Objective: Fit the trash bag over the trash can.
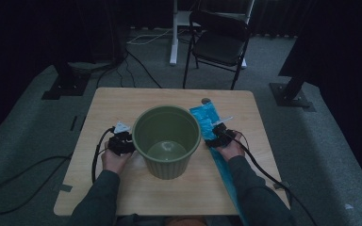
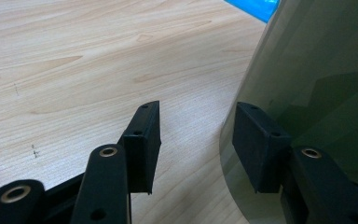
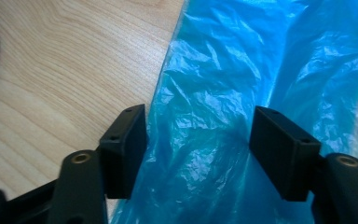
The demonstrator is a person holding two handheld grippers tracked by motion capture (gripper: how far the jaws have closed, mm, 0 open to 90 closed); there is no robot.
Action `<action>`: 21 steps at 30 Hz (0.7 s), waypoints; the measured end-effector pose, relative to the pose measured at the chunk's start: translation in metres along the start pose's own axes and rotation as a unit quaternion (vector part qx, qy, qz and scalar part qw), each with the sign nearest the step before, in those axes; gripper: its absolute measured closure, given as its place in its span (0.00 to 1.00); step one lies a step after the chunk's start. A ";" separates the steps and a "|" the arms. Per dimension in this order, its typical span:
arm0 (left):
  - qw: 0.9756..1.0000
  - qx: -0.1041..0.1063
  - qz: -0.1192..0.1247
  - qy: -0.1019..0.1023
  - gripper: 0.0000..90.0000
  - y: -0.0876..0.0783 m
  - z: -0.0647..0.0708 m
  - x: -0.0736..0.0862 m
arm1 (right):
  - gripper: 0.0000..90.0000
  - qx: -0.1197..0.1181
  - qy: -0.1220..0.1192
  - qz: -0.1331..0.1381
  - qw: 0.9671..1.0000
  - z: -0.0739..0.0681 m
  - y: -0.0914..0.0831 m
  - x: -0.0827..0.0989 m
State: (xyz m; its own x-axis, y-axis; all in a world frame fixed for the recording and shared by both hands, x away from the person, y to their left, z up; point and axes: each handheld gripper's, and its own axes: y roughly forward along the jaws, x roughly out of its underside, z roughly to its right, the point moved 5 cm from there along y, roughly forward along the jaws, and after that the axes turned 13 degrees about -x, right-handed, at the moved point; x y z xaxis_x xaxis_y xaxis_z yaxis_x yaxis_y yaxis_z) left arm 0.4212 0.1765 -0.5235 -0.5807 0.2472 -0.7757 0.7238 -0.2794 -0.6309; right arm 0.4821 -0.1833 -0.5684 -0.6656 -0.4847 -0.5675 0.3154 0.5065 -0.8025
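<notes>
Pale wood is your table [image 1: 122,103], and an olive-green bin [image 1: 166,141] stands upright at its middle, empty inside as far as the dim high view tells. Just right of the bin lies a blue bag [image 1: 206,118], a crumpled film strip that runs from the far right part of the table toward you and hangs off the near edge under your right sleeve.

Your left gripper [image 2: 196,140] sits at the bin's left wall. Its jaws stand wide apart; one pad [image 2: 256,144] is at the curved wall, perhaps touching it, the other is over bare wood, so nothing is clamped.

Your right gripper [image 3: 198,149] is down on the bag with its jaws spread wide and the blue film between them, not yet pinched.

You look to be at the pickup stage of lining the bin. Next, close the right jaws on a fold of film, taking only the top layer if you can, and steady the bin with the left before you lift the bag toward the rim.
</notes>
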 end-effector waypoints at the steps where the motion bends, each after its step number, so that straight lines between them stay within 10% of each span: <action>1: 1.000 0.000 0.000 -0.001 0.57 0.000 0.000 0.000 | 0.42 -0.001 0.000 0.002 1.000 0.001 0.000 0.000; 21: 1.000 0.006 -0.005 -0.005 0.58 0.000 0.000 0.001 | 0.99 0.009 0.003 0.004 1.000 0.008 -0.007 0.002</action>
State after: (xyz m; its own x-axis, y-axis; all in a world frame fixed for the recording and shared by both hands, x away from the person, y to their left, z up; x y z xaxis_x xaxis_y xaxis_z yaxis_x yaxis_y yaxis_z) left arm 0.4212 0.1769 -0.5241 -0.5910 0.2414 -0.7697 0.7140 -0.2875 -0.6384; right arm 0.4835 -0.1933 -0.5654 -0.6673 -0.4763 -0.5726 0.3322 0.4977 -0.8012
